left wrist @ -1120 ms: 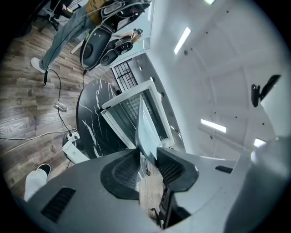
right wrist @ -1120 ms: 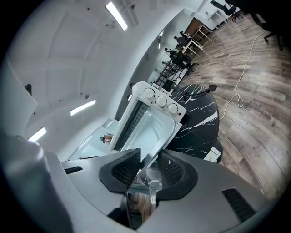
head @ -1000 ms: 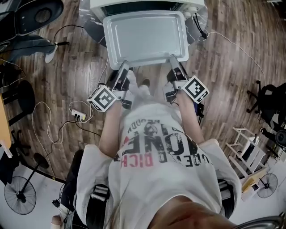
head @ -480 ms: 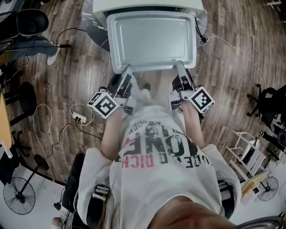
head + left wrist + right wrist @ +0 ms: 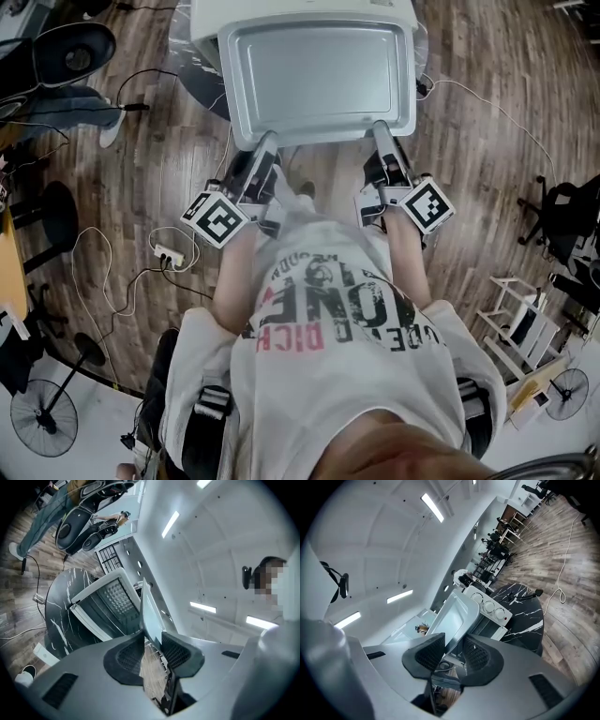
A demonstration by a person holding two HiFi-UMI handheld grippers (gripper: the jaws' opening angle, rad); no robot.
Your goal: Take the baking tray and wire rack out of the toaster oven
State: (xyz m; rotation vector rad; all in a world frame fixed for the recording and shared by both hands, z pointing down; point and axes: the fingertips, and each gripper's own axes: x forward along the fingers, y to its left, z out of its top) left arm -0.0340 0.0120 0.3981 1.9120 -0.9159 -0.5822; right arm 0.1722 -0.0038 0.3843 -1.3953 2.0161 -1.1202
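Observation:
A silver baking tray (image 5: 319, 75) hangs in the air above the white toaster oven (image 5: 300, 11) and hides most of it in the head view. My left gripper (image 5: 265, 142) is shut on the tray's near rim at its left corner, and my right gripper (image 5: 382, 131) is shut on the same rim at the right corner. In the left gripper view the tray's edge (image 5: 146, 613) runs between the pads, with the oven (image 5: 101, 604) open behind it and a mesh-like surface inside. The right gripper view shows the tray (image 5: 452, 616) clamped in front of the oven's knobs (image 5: 490, 607).
The oven stands on a round black marble table (image 5: 58, 611). On the wooden floor lie a power strip (image 5: 169, 255) and cables. Office chairs (image 5: 75, 47) stand at the left, a floor fan (image 5: 42, 417) at the lower left and a white shelf rack (image 5: 520, 328) at the right.
Both grippers have risen with the tray held between them. The tray looks larger and sits higher in the head view, and now covers more of the oven.

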